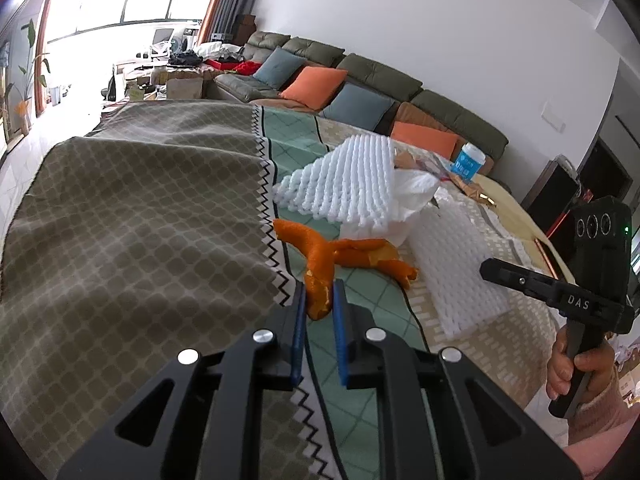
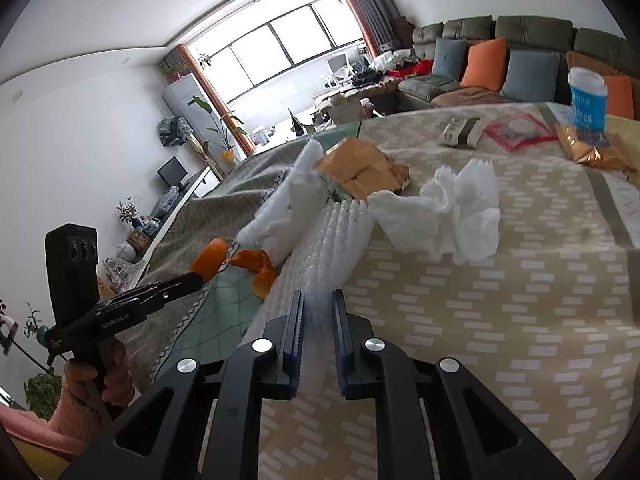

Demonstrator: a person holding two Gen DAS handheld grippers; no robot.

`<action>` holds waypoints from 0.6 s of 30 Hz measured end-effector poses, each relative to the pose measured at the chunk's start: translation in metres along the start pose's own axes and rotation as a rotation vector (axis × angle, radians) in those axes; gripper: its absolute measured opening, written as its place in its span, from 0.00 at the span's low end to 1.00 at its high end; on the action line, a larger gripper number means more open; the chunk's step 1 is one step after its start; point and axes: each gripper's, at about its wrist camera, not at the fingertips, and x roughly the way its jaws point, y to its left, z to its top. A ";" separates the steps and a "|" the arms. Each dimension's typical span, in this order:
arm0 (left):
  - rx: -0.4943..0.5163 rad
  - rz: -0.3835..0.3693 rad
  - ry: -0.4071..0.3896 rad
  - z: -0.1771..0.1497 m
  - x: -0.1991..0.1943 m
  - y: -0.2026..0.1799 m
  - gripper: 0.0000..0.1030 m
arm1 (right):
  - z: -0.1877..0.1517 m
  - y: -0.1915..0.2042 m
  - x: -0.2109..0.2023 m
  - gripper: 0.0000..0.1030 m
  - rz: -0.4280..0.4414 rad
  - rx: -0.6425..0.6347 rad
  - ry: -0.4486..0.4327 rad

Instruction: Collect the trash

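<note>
Two grippers work over a broad table draped in a patterned cloth, olive lattice on one side, a green zigzag-edged band in the middle and beige brick print on the other. Behind it runs a long olive sofa with orange and blue cushions. The largest piece of trash is a white foam net sheet lying flat on the beige part, with a second, folded foam net propped beyond it. Crumpled white tissue sits just past the flat sheet, near a torn brown paper wrapper, a red packet, a small printed box and a blue-and-white cup at the far end. Orange peel sprawls on the green band, just beside the flat foam sheet. The left gripper has its blue pads pinched on the near end of the peel, which stands up between them. The right gripper has its pads drawn in on the near edge of the flat foam sheet, the white netting filling the narrow gap between them. Each tool is held by a hand in a pink sleeve.
</note>
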 end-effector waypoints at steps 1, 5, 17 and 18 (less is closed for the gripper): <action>-0.002 -0.001 -0.005 0.000 -0.003 0.001 0.13 | 0.000 0.001 -0.002 0.13 0.002 -0.006 -0.003; -0.013 0.000 -0.031 -0.001 -0.018 0.006 0.13 | 0.000 0.008 -0.012 0.13 0.013 -0.036 -0.019; -0.074 0.017 -0.089 -0.012 -0.060 0.029 0.13 | 0.013 0.051 0.000 0.13 0.134 -0.125 -0.032; -0.080 0.023 -0.093 -0.014 -0.064 0.031 0.13 | 0.014 0.055 0.003 0.13 0.142 -0.131 -0.029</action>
